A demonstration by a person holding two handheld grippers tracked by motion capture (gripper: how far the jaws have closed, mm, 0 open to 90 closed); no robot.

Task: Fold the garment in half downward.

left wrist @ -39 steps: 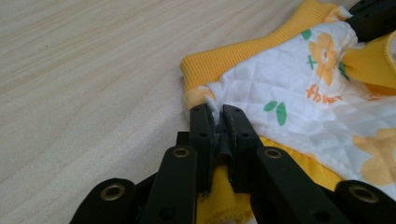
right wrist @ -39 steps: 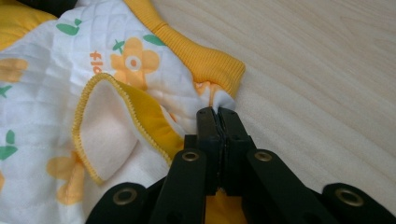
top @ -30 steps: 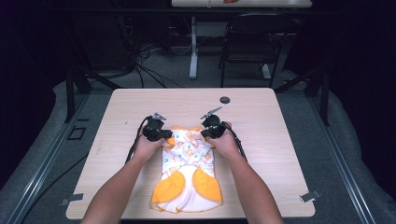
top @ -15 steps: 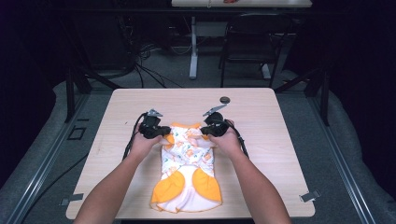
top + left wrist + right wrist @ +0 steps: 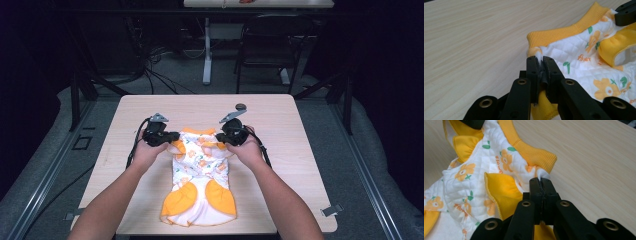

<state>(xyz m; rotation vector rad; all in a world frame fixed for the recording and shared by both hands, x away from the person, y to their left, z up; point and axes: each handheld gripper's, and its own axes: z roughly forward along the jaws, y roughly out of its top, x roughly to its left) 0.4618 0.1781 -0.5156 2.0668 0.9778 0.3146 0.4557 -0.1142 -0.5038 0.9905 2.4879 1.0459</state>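
table (image 5: 300,150): pale wood-grain top, rounded corners; stands on a grey floor mat
small dark disc (image 5: 240,106): lies near the table's far edge, right of centre
white post (image 5: 207,55): upright beyond the table, on a flat foot
dark chair (image 5: 260,50): behind the table, right of the post
cables (image 5: 155,70): black, tangled on the floor at the far left

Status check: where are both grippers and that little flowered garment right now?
Left gripper shut on garment's shoulder by the yellow collar. Right gripper shut on the opposite shoulder. Garment flat on table, lengthwise toward the person. Small dark disc sits beyond, apart.
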